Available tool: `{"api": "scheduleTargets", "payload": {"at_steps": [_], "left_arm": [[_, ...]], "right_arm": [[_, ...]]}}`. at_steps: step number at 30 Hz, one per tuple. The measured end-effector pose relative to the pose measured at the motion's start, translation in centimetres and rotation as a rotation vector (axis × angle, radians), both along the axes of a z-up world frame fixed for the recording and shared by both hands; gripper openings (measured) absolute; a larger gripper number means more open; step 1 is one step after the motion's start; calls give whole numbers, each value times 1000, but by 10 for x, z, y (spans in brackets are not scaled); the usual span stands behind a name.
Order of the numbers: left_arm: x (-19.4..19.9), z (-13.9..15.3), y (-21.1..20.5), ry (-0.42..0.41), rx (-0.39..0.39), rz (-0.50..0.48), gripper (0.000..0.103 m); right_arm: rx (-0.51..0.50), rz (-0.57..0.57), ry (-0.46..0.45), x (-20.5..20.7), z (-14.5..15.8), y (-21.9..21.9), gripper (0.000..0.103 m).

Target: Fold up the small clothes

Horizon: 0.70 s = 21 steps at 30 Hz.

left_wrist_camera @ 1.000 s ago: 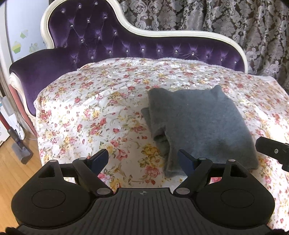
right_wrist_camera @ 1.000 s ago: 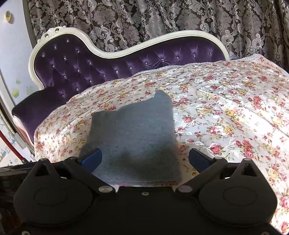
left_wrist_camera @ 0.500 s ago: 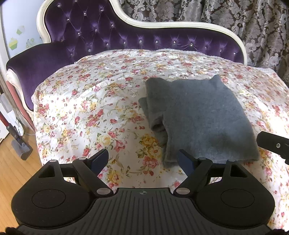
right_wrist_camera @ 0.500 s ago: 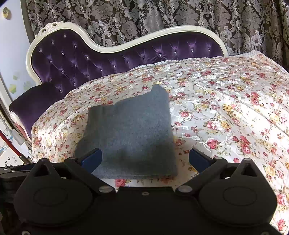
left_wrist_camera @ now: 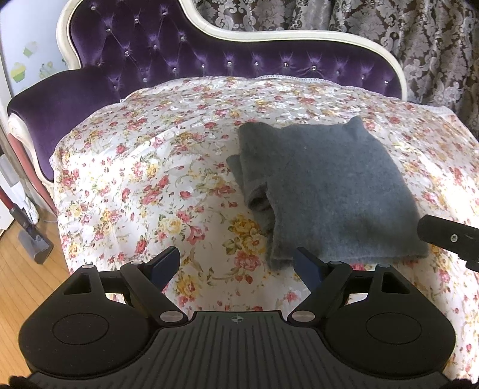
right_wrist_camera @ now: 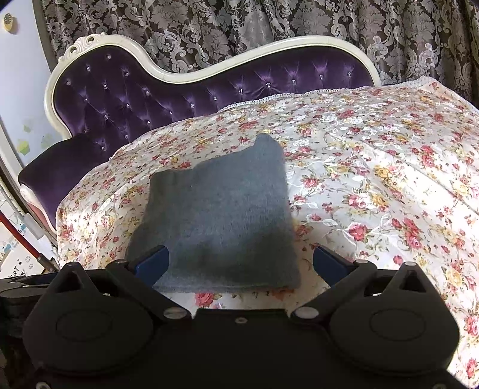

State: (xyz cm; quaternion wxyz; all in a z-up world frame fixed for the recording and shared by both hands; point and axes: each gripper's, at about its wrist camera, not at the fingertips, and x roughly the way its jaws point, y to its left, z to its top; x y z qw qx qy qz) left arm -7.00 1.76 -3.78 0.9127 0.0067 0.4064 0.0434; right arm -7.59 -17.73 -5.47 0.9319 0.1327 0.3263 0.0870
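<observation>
A grey knitted garment [left_wrist_camera: 326,191] lies folded into a thick rectangle on the flowered bedspread [left_wrist_camera: 143,185], with stacked layers showing at its left edge. My left gripper [left_wrist_camera: 236,263] hovers open in front of the garment's near left corner, with only bedspread between its blue-tipped fingers. In the right wrist view the same garment [right_wrist_camera: 218,221] fills the middle. My right gripper [right_wrist_camera: 239,266] stands open and wide above the garment's near edge, its pads clear of the cloth. The right gripper's black finger also shows at the right edge of the left wrist view.
A purple tufted headboard with a cream frame [left_wrist_camera: 209,57] curves behind the bed, and patterned curtains [right_wrist_camera: 269,24] hang beyond it. Wooden floor [left_wrist_camera: 27,275] and a cleaning tool [left_wrist_camera: 24,227] lie to the left of the bed. Bare bedspread [right_wrist_camera: 389,179] stretches right of the garment.
Both views have tipped slightly downward, so the garment and bed sit a little higher in the frames. The garment has not moved and both grippers have stayed open.
</observation>
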Motion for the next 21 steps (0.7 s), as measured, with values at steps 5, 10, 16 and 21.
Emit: {"api": "scheduleTargets", "payload": {"at_steps": [5, 10, 16, 21], "left_arm": [[-3, -2, 0, 11, 4, 1, 82], [-4, -5, 0, 24, 12, 2, 82], [-5, -7, 2, 36, 12, 7, 82], [-6, -8, 2, 41, 15, 9, 82]], "right_arm": [[3, -2, 17, -2, -4, -1, 102], [3, -2, 28, -4, -7, -1, 102], [5, -1, 35, -5, -10, -2, 102], [7, 1, 41, -6, -12, -2, 102]]}}
